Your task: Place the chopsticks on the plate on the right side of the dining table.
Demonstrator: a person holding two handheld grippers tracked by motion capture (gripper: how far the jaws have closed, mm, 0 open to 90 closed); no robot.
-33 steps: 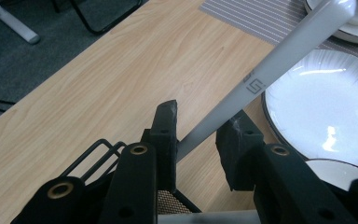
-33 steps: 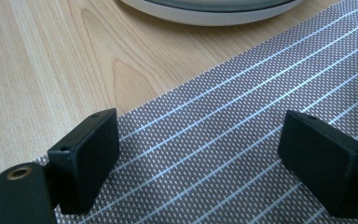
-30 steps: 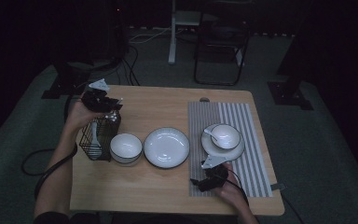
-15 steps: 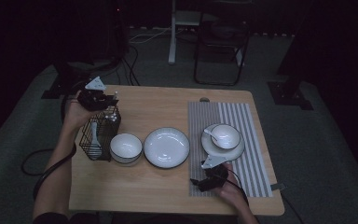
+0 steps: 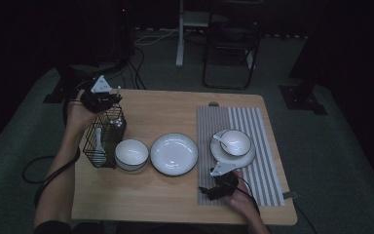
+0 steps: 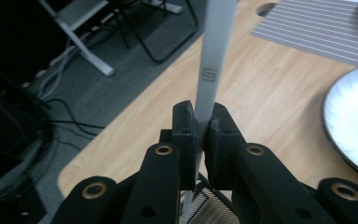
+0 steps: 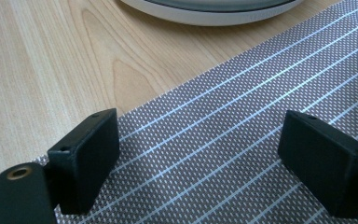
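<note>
My left gripper [image 5: 106, 100] hovers over the far end of a black wire basket [image 5: 102, 144] at the table's left. Its jaws have just been closing and are now shut on a thin white utensil handle [image 6: 213, 56], which stands upright out of the basket; my left gripper [image 6: 200, 123] pinches it low on the shaft. A white spoon [image 5: 98, 138] stands inside the basket. My right gripper [image 5: 210, 189] rests near the front edge on the striped mat [image 7: 223, 140]. My right gripper [image 7: 200, 158] is open with nothing between its jaws.
A white bowl [image 5: 131, 154] sits beside the basket, then a white plate [image 5: 174, 153]. On the striped mat [image 5: 265, 122] a small bowl [image 5: 235, 141] with a spoon [image 5: 219, 139] sits on a saucer. A chair and cables stand on the floor beyond the table.
My left hand has shifted slightly over the basket's far end. The right hand and its gripper have stayed put.
</note>
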